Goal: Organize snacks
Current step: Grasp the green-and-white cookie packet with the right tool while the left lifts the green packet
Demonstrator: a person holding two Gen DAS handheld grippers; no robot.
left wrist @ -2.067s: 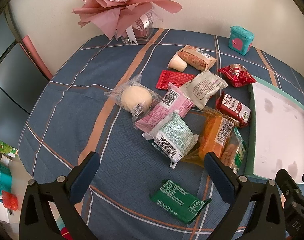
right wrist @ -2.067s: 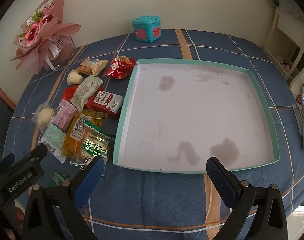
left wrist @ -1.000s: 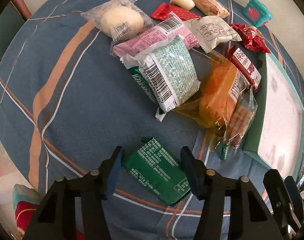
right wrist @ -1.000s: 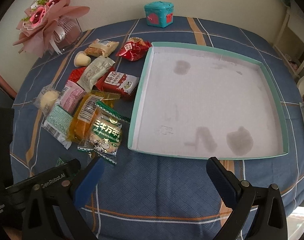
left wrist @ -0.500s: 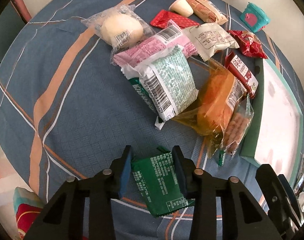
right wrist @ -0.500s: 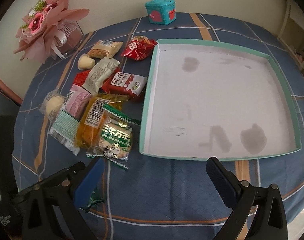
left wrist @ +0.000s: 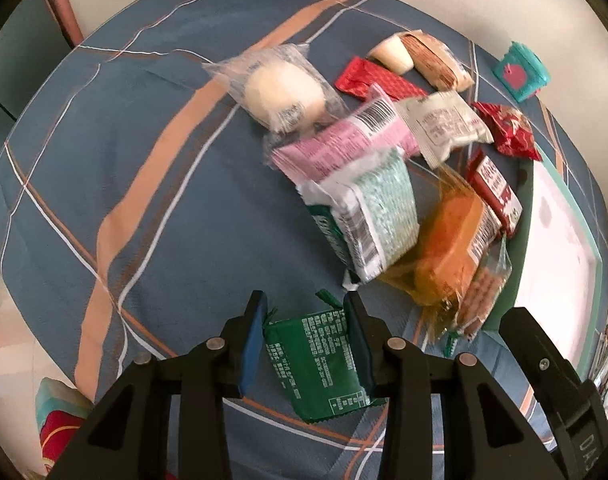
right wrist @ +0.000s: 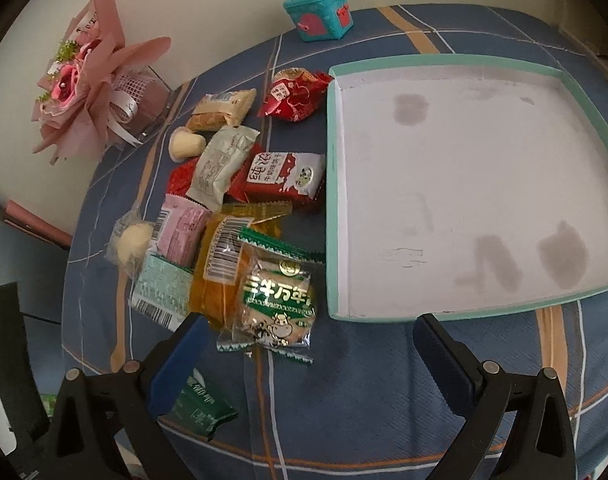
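Green foil wrapper first: the dark green snack packet [left wrist: 320, 356] sits pinched between the blue pads of the left tongs [left wrist: 306, 344], which have just been closing on it, near the worktop's front edge and a little apart from the main heap. Whether it has left the cloth cannot be told from these views.

Just beyond it lies the pile: a mint-and-white packet [left wrist: 378, 216] overlapping a pink one [left wrist: 340, 148], an orange cake in clear film [left wrist: 448, 256], a round biscuit pack with a cow on it [right wrist: 278, 300], a red milk-biscuit packet [right wrist: 282, 174], a white bun in clear wrap [left wrist: 282, 94], a cream packet [left wrist: 444, 126], a flat red sachet [left wrist: 378, 82], a crinkled red candy bag [right wrist: 294, 94] and a brown pastry [right wrist: 220, 112] with a pale jelly cup [right wrist: 186, 144] beside it.

Right of the heap, the teal-rimmed tray [right wrist: 332, 184] holds nothing but faint stains. The right tongs [right wrist: 308, 354] hang spread wide above the cloth in front of it, holding nothing.

So the sorting looks barely begun: one packet gripped, none delivered, and roughly a dozen snacks left on the blue plaid cloth [left wrist: 116, 168]. A teal tin [right wrist: 320, 18] and a pink bouquet [right wrist: 84, 96] stand at the back.
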